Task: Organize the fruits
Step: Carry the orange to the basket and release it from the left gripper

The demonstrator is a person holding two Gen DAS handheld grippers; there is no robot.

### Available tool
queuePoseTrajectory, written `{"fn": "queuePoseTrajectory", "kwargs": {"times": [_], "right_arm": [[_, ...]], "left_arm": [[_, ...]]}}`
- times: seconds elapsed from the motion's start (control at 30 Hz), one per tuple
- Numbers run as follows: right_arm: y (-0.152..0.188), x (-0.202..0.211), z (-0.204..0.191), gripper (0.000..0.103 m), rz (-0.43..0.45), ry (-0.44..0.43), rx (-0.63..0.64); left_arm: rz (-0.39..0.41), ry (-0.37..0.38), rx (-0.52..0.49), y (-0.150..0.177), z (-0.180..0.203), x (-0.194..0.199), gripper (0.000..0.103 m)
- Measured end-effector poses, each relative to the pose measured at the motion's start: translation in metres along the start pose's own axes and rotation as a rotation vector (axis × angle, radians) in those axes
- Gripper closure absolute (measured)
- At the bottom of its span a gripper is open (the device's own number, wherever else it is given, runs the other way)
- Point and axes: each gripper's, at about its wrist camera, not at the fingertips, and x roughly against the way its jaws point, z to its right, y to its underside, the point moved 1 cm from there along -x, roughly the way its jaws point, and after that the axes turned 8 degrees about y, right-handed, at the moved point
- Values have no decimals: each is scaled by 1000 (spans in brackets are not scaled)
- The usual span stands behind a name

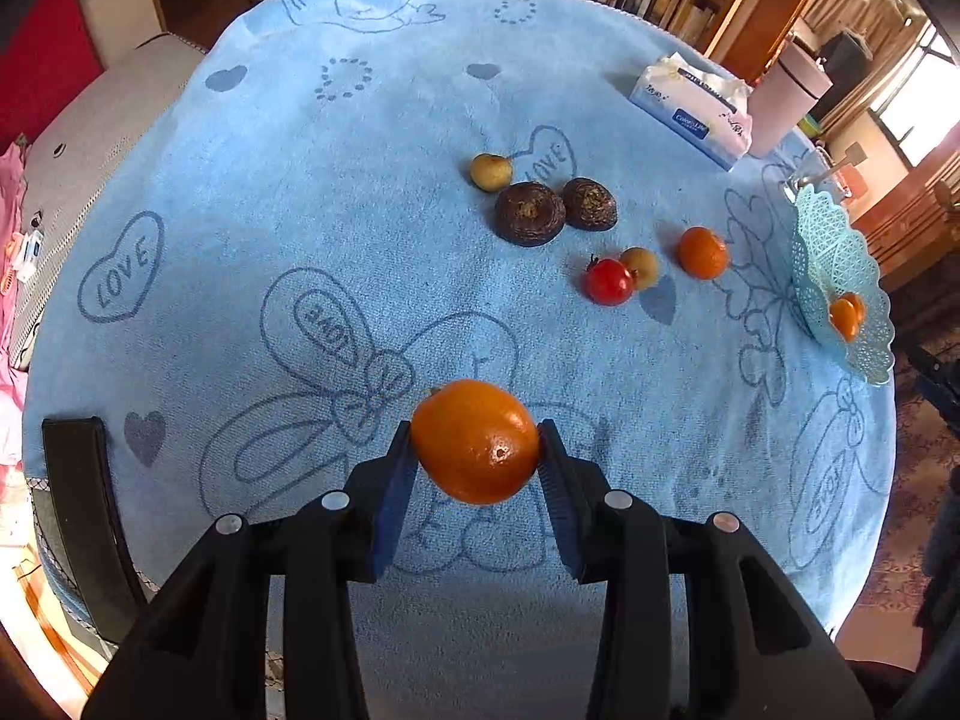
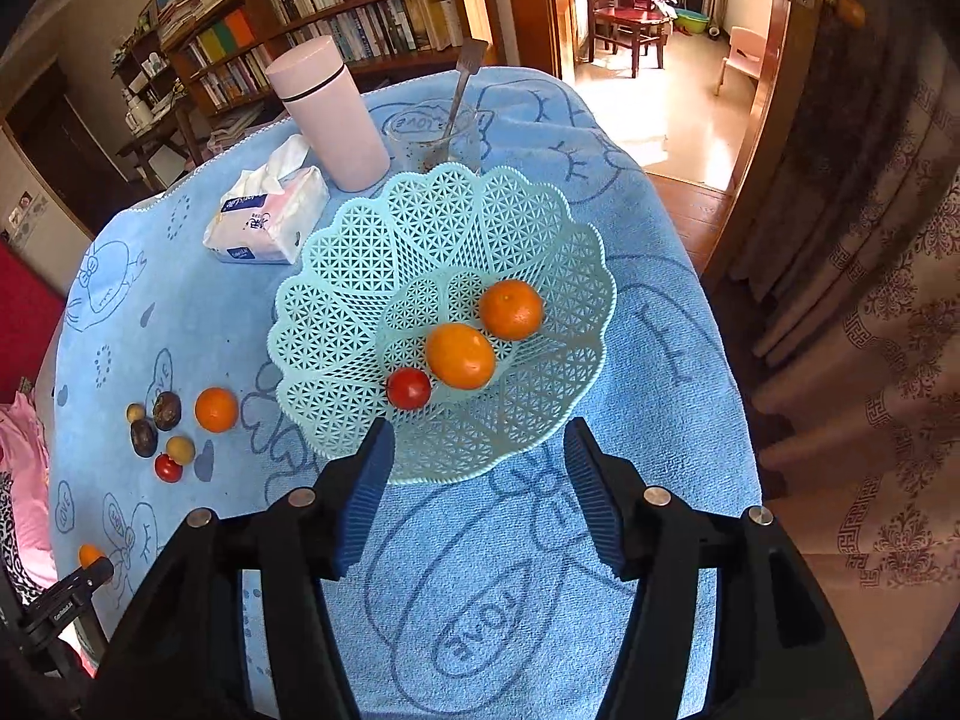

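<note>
My left gripper (image 1: pixel 477 450) is shut on an orange tangerine (image 1: pixel 476 441), held above the blue towel. Ahead on the towel lie two dark brown fruits (image 1: pixel 530 213), two small yellow-green fruits (image 1: pixel 491 171), a red tomato (image 1: pixel 609 281) and another tangerine (image 1: pixel 702 252). The light blue lattice basket (image 2: pixel 360 276) holds two tangerines (image 2: pixel 461 356) and a red tomato (image 2: pixel 408 388). My right gripper (image 2: pixel 478 450) is open and empty, just in front of the basket's near rim. The basket also shows at the right edge of the left wrist view (image 1: pixel 831 252).
A tissue pack (image 2: pixel 267 216), a pink tumbler (image 2: pixel 329 114) and a glass with a spoon (image 2: pixel 441 138) stand behind the basket. The blue towel (image 1: pixel 300 180) covers the round table. A black chair back (image 1: pixel 84 516) is at the left edge. Bookshelves stand behind.
</note>
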Motion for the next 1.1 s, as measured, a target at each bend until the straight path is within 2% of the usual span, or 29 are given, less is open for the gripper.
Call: {"fn": "queuePoseTrajectory", "kwargs": {"times": [0.3,0.57,0.83,1.07,1.1], "right_arm": [[31,6,15,43,-48,-16,13],[51,19,43,43,-42,-14,18],[75,28,100,43,-62,22,-94],[85,29,131,43,-70,53,-171],[86,28,132,43,-72,54,-176]], "left_arm": [[-10,55,-103,-15,63,-13,62],[-30,105,-279,-36,148,-33,62],[-26,167,-441,-61,242,-60,62],[-47,205,-497,-73,289,-82,62],[-45,206,-493,-74,291,-83,58]]}}
